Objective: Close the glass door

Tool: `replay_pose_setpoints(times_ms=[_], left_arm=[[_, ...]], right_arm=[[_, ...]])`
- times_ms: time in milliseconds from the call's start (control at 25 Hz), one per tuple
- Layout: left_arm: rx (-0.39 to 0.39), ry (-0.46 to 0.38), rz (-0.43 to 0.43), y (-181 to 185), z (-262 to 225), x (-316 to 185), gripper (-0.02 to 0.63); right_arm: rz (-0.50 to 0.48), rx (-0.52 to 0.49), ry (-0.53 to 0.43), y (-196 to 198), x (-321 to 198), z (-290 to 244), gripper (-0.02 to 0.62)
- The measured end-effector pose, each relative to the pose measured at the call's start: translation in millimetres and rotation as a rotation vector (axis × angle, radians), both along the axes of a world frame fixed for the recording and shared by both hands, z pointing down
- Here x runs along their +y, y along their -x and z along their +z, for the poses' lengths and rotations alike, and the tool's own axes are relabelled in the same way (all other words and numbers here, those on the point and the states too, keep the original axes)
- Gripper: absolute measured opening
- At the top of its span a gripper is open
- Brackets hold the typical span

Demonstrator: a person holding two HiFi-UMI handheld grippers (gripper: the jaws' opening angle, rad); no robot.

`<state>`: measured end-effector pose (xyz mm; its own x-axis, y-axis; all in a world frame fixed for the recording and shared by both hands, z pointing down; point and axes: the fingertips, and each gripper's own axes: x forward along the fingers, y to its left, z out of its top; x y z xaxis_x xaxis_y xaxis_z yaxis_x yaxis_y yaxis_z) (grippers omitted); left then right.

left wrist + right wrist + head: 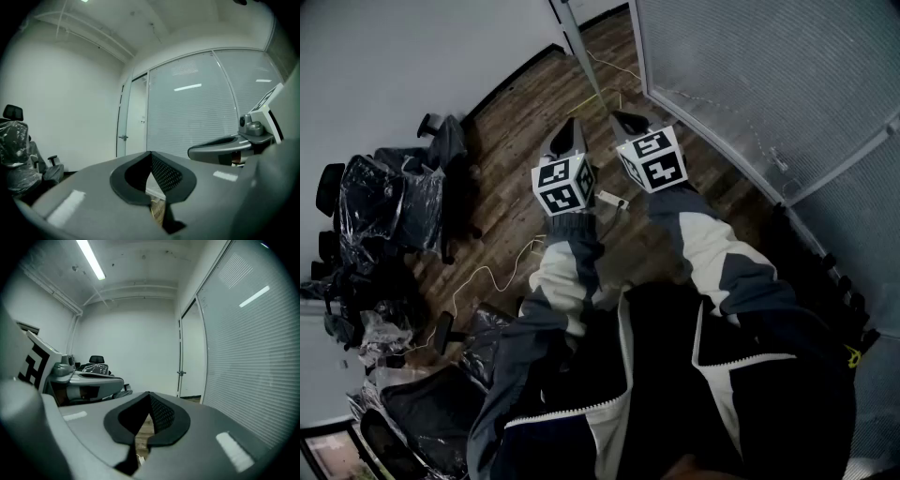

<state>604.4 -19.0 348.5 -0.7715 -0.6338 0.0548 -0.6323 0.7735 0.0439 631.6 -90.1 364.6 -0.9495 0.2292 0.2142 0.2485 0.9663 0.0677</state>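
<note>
Fingers (161, 413) pressed together, empty; glass door (192, 357) stands well ahead.

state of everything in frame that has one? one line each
Left gripper: shut, empty.
Right gripper: shut, empty.
Door: untouched; shut or ajar, can't tell.
Blinds: down.
Ceiling light: on.
Chairs: wrapped in plastic.
</note>
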Motion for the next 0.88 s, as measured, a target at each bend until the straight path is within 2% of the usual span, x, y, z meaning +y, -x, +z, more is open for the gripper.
replay_pose_setpoints(times_ms=[440,680,880], left_arm=[[0.027,-0.021,-0.007,24,12,16,0.002],[0.038,-0.021,-0.001,49,21,36,0.002],[0.09,-0.076,0.021,72,37,66,0.002]], right_arm=[[-0.026,0.017,0.033,22,17,7,0.005],[-0.024,-0.008,-0.013,44,36,8,0.005],[-0.027,0.002,-0.033,65,64,20,0.005]])
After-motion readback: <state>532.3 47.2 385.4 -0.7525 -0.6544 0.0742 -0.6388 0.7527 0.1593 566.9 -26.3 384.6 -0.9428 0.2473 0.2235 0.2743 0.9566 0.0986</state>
